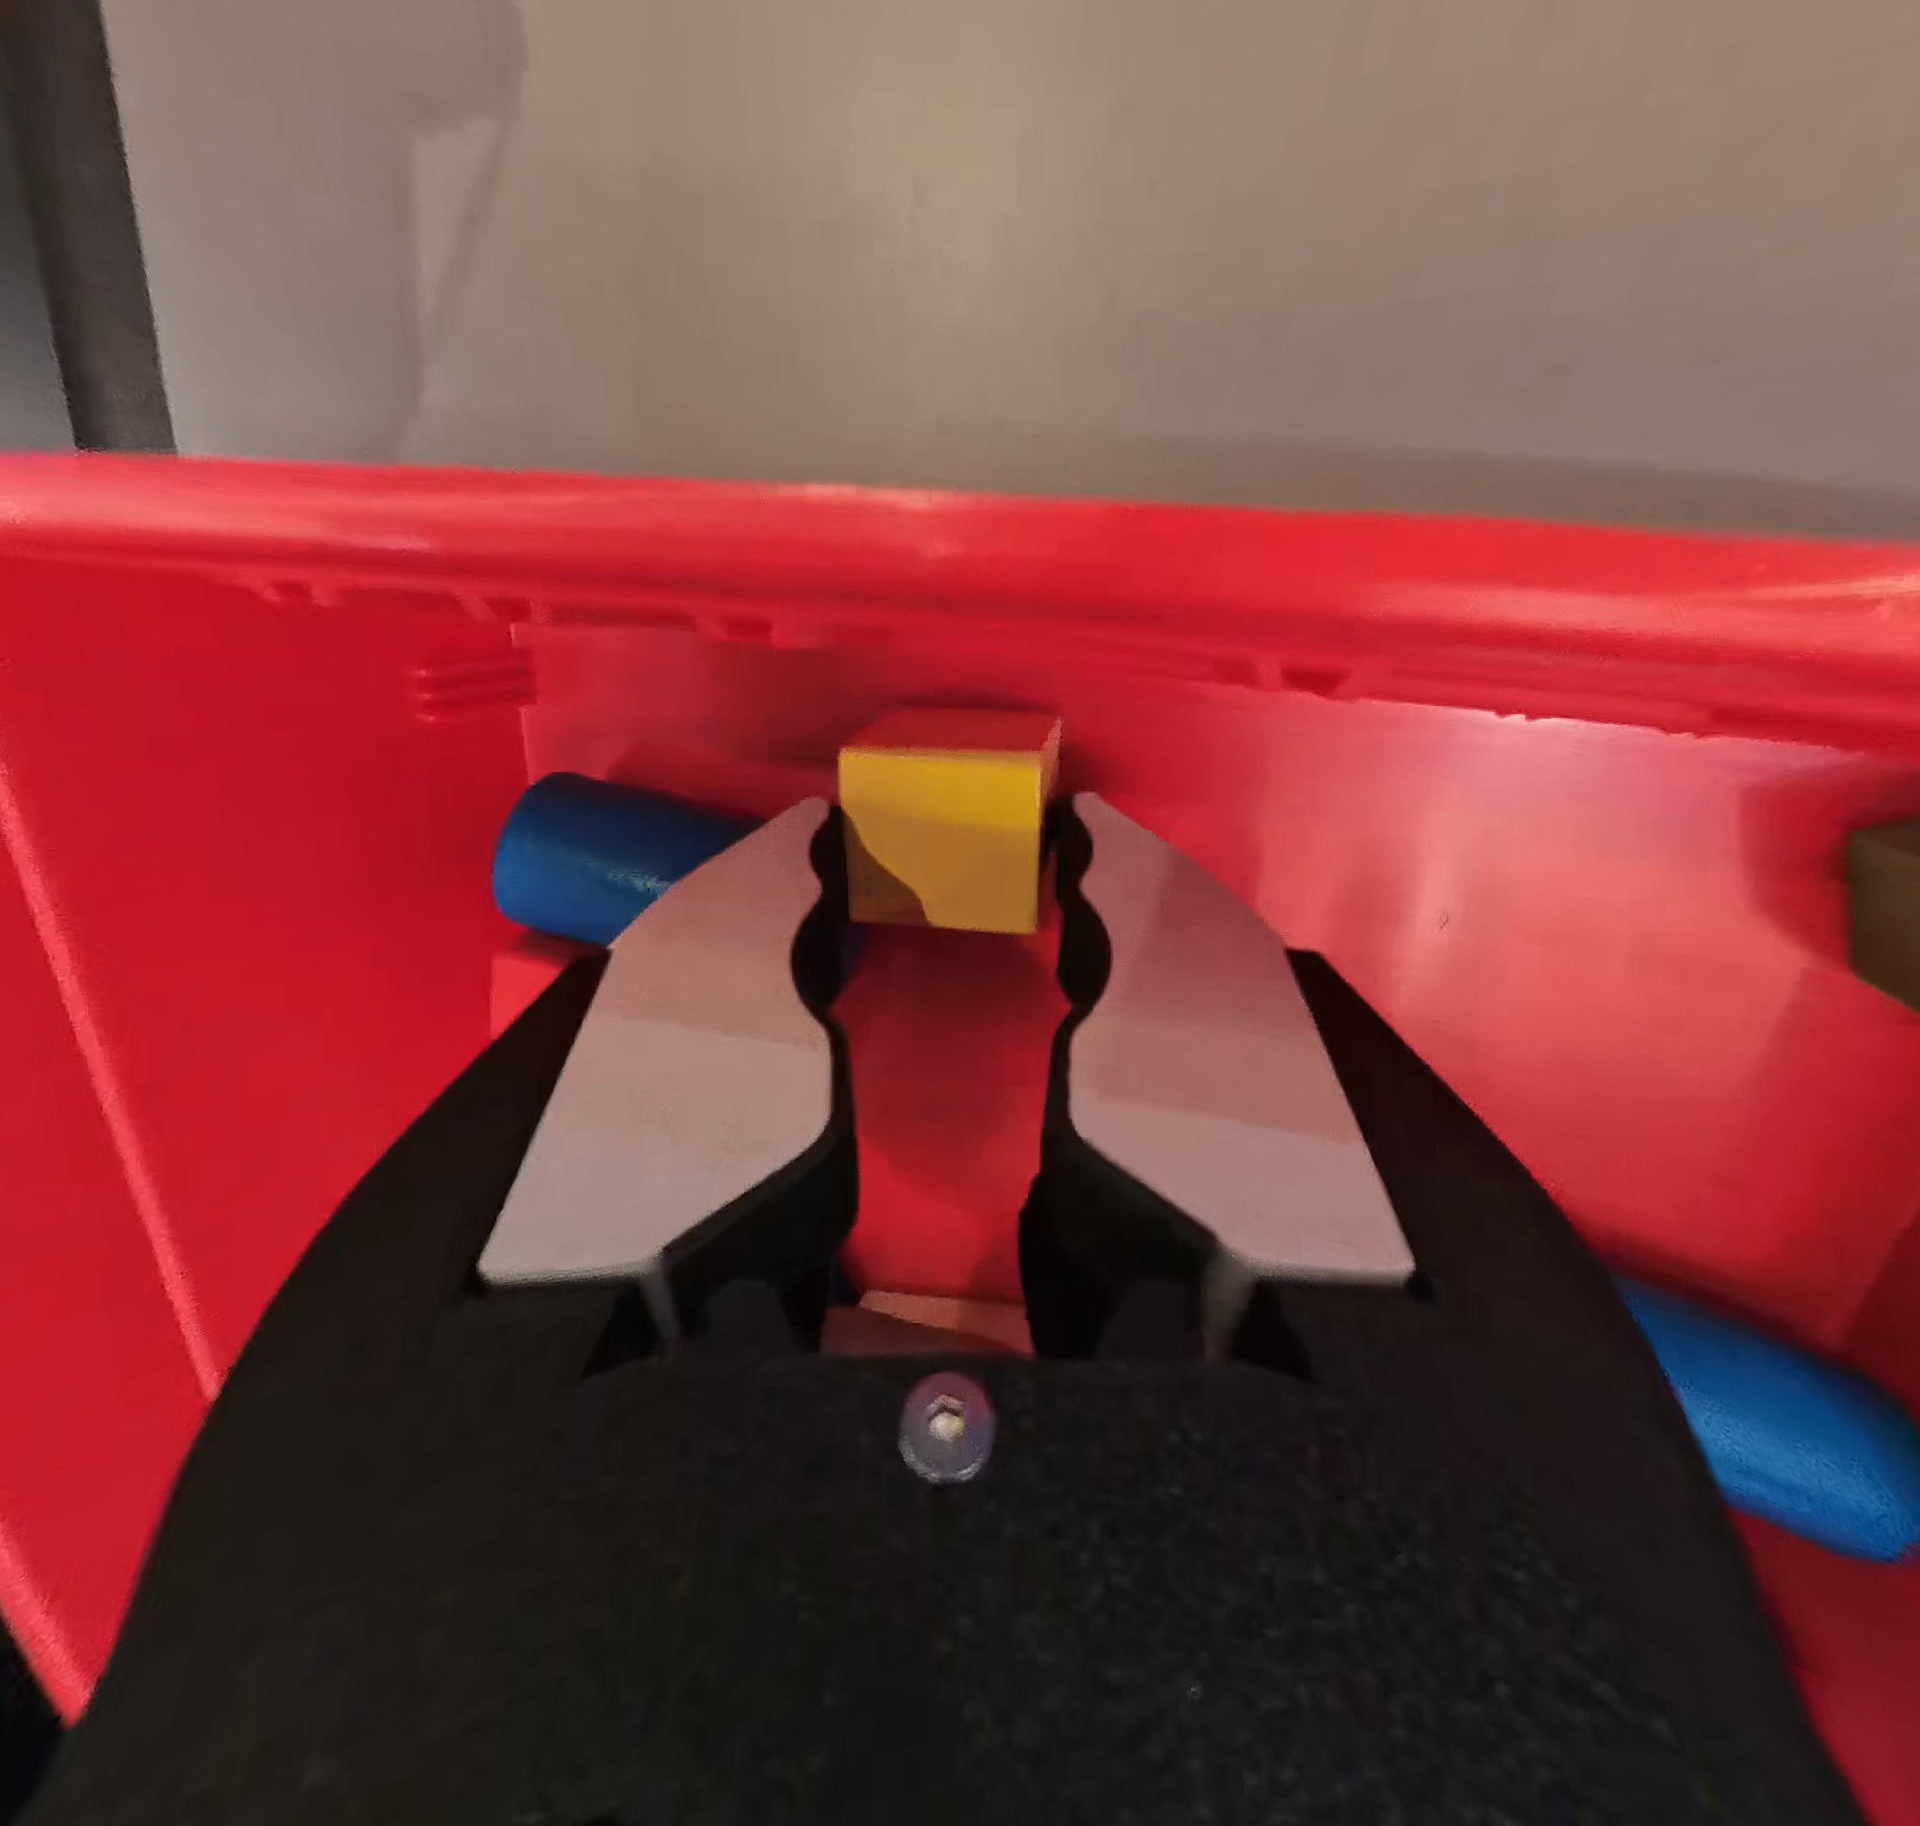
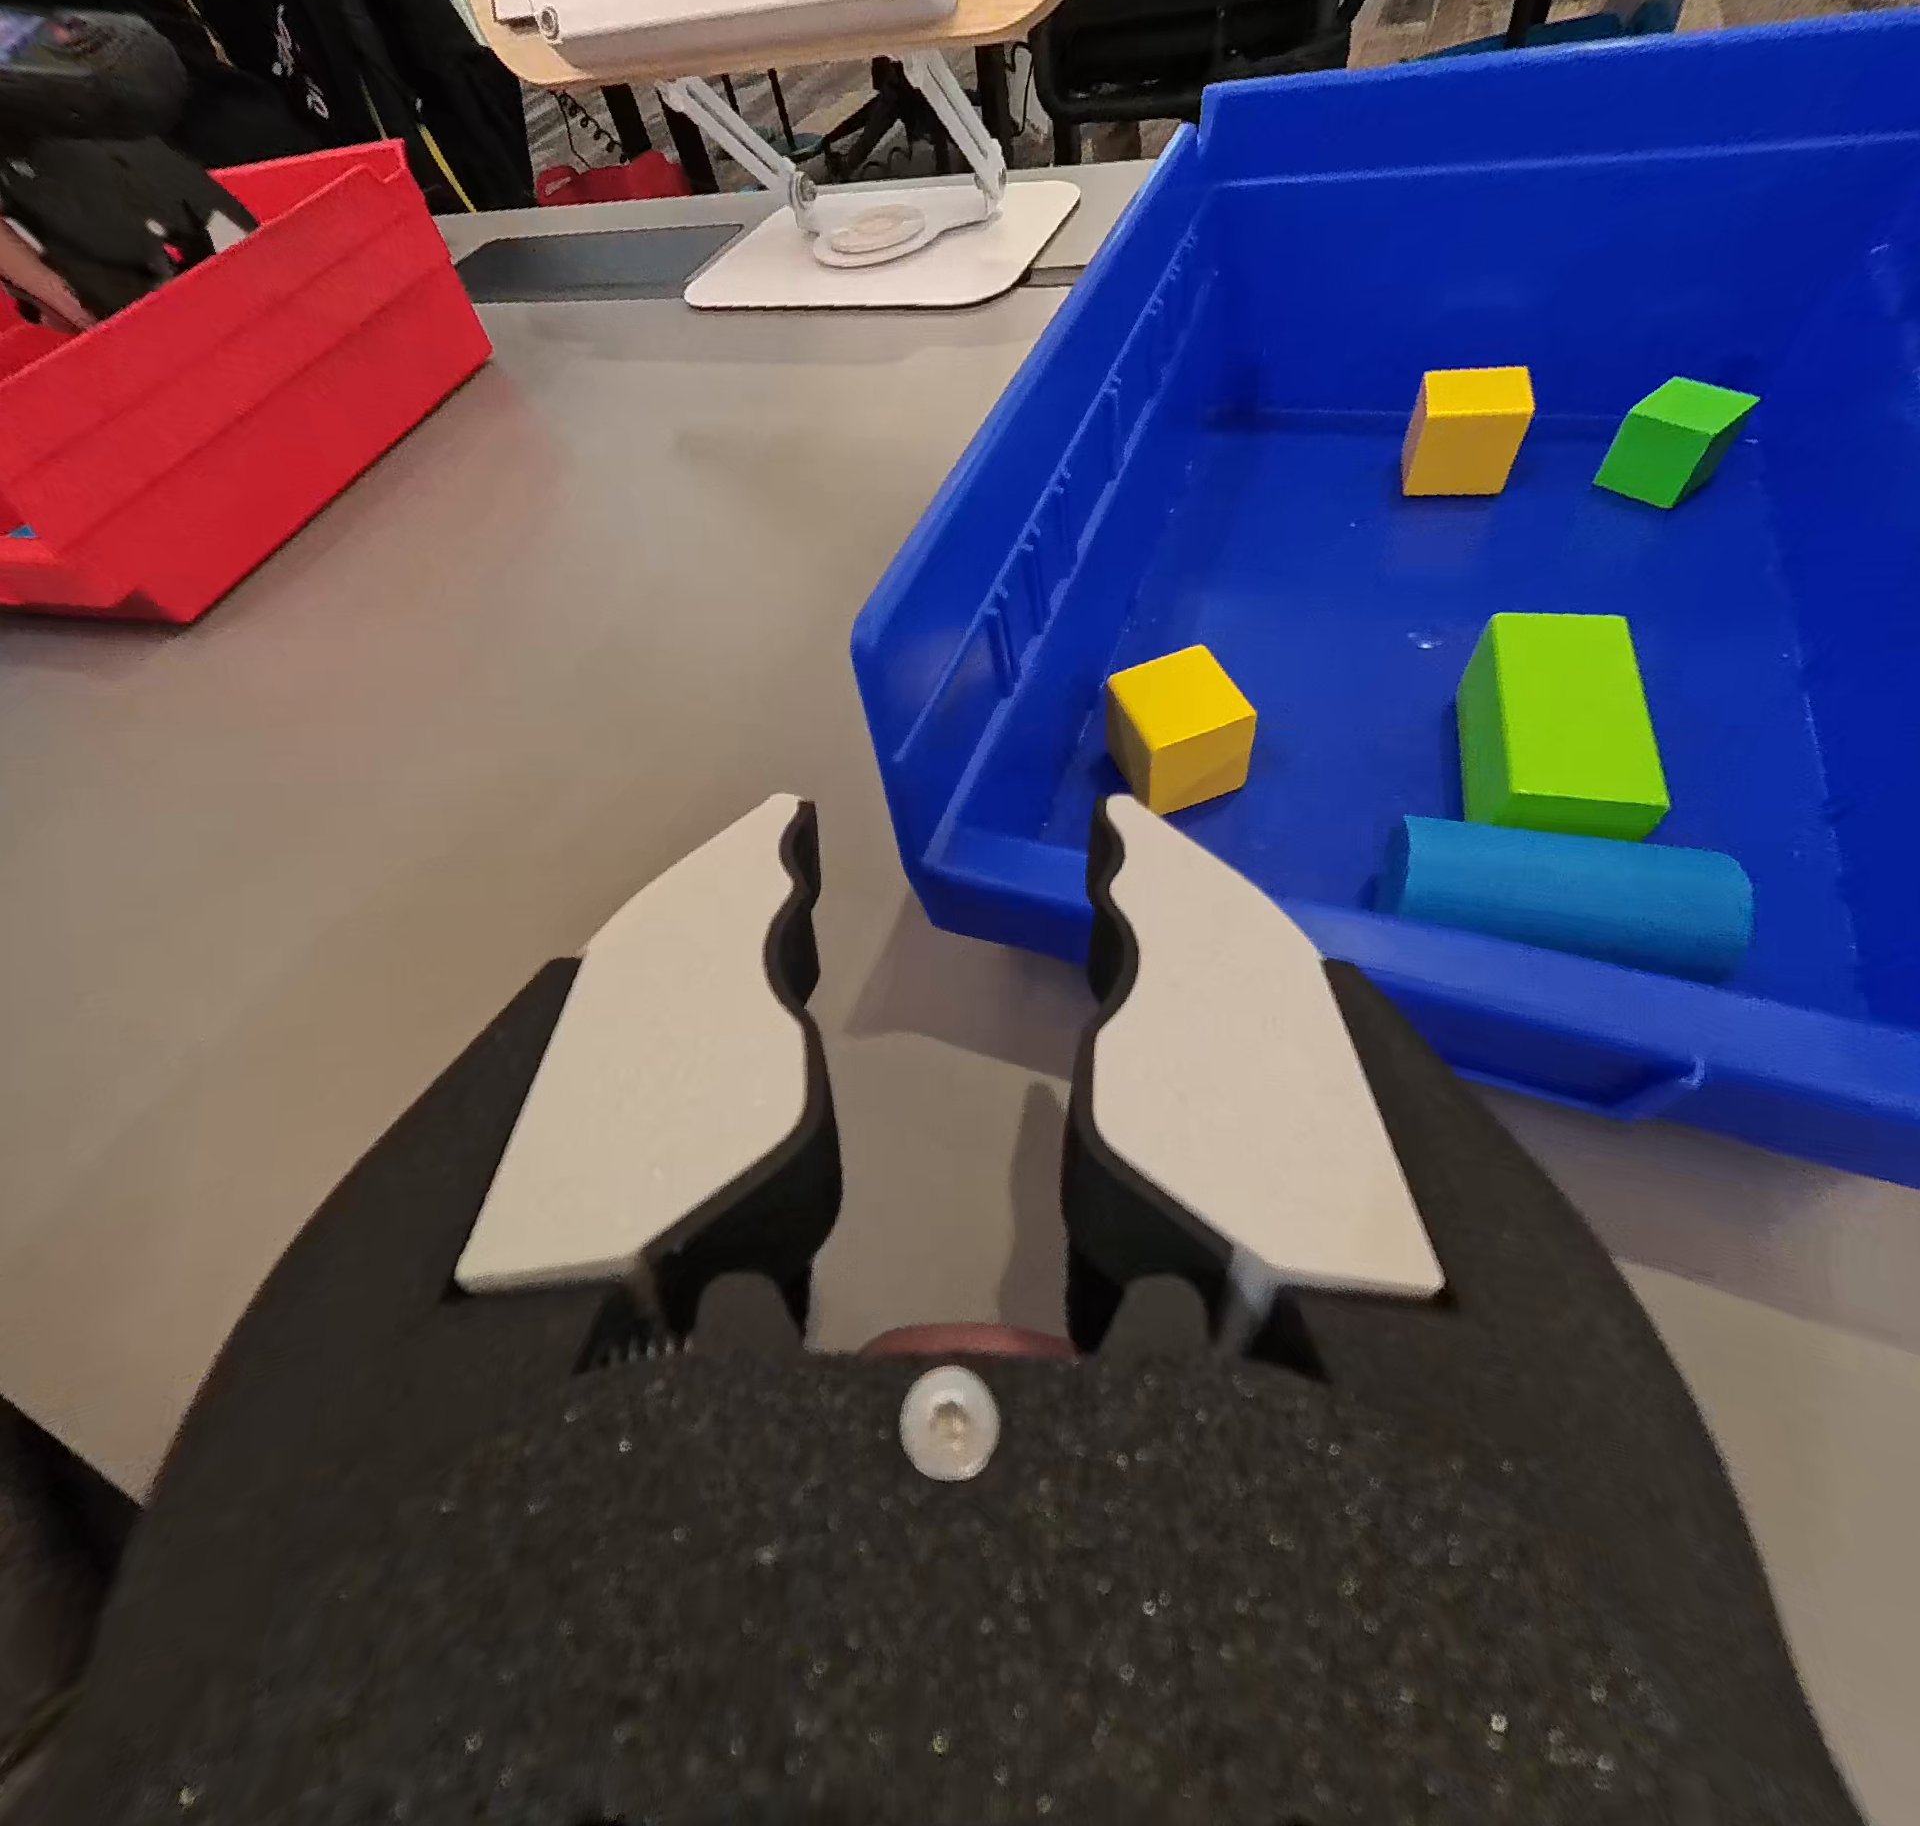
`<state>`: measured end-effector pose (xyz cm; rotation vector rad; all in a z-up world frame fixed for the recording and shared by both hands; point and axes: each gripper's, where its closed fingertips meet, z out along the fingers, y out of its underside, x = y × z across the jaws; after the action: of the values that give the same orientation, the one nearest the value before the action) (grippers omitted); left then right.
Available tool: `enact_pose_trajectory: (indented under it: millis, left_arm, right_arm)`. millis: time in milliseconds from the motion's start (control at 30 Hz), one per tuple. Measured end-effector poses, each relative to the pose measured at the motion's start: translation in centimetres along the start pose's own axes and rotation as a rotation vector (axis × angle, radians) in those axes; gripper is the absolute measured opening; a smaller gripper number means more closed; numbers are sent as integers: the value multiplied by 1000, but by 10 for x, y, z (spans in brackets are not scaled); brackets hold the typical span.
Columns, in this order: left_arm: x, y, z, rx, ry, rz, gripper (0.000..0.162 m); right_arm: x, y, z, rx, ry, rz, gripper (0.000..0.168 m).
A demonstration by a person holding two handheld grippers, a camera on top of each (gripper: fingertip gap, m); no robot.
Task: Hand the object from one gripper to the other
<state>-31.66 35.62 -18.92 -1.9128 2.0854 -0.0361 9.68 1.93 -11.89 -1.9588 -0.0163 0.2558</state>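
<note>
grey table (red bin, blue bin)

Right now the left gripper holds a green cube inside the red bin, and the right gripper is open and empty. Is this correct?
Not quite: the cube is yellow, as the left wrist view shows. The left gripper does grip it inside the red bin, and the right gripper is open and empty.

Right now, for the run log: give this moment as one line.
left tool: shut on yellow block in red bin | right tool: open, empty, beside blue bin | handover: not yet
</note>
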Motion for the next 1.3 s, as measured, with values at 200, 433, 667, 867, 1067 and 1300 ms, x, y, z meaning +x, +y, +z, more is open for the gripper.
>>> enact_pose_trajectory:
  millis: [200, 433, 667, 867, 1067, 1300]
  left_arm:
    - [1, 3, -14, 21, -11, -33, 36]
    - [15, -4, -93, 266, -181, -36, 36]
    - [57, -60, -206, 837, -315, -110, 36]
    - [123, -155, -255, 1229, -302, -27, 36]
    - [170, -217, -235, 1203, -299, 105, 36]
    - [192, -243, -212, 1190, -233, 163, 36]
  right_arm:
    - [-3, 2, 1, -13, -14, 6, 49]
    - [-10, -17, -6, 24, -33, -38, 49]
    - [-67, -84, 16, 56, -320, -19, 49]
    - [-177, -139, 55, -58, -841, 195, 61]
    - [-253, -147, 58, -253, -1328, 572, 70]
    - [-266, -137, 59, -283, -1478, 746, 65]
